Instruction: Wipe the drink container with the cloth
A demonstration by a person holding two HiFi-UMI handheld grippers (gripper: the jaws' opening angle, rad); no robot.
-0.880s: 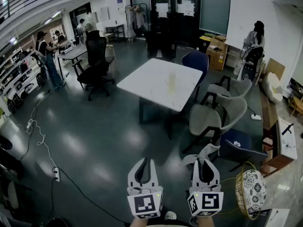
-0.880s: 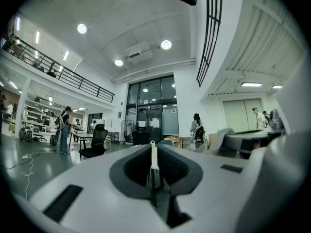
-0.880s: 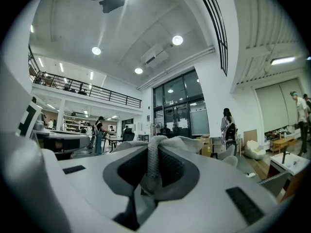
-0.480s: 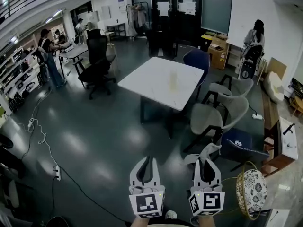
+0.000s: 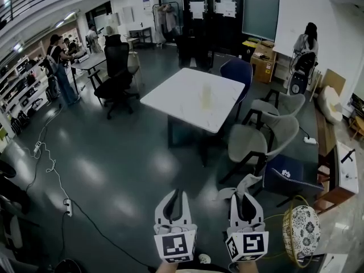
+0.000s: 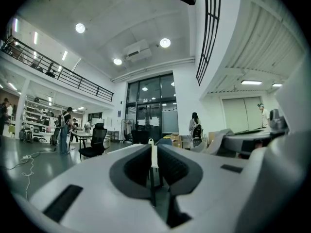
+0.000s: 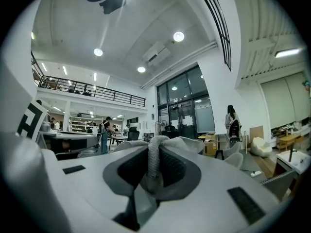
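Observation:
A tall, pale drink container (image 5: 206, 96) stands on the white table (image 5: 173, 97) well ahead of me. Both grippers are held low at the bottom of the head view, far short of the table. My left gripper (image 5: 174, 196) is shut with nothing between its jaws; in the left gripper view (image 6: 152, 152) the pads meet. My right gripper (image 5: 243, 196) is shut on a grey cloth (image 5: 239, 186), which bunches out past the fingertips. In the right gripper view the cloth (image 7: 154, 159) is pinched between the pads.
Grey chairs (image 5: 256, 143) and a blue chair (image 5: 238, 72) stand at the table's right side. A patterned basket (image 5: 300, 230) sits at my lower right. Cables (image 5: 51, 175) trail on the dark floor at the left. A black office chair (image 5: 115, 77) and people stand further back.
The view has shifted slightly; both grippers stay low at the frame's bottom, side by side. The cloth stays in the right gripper.

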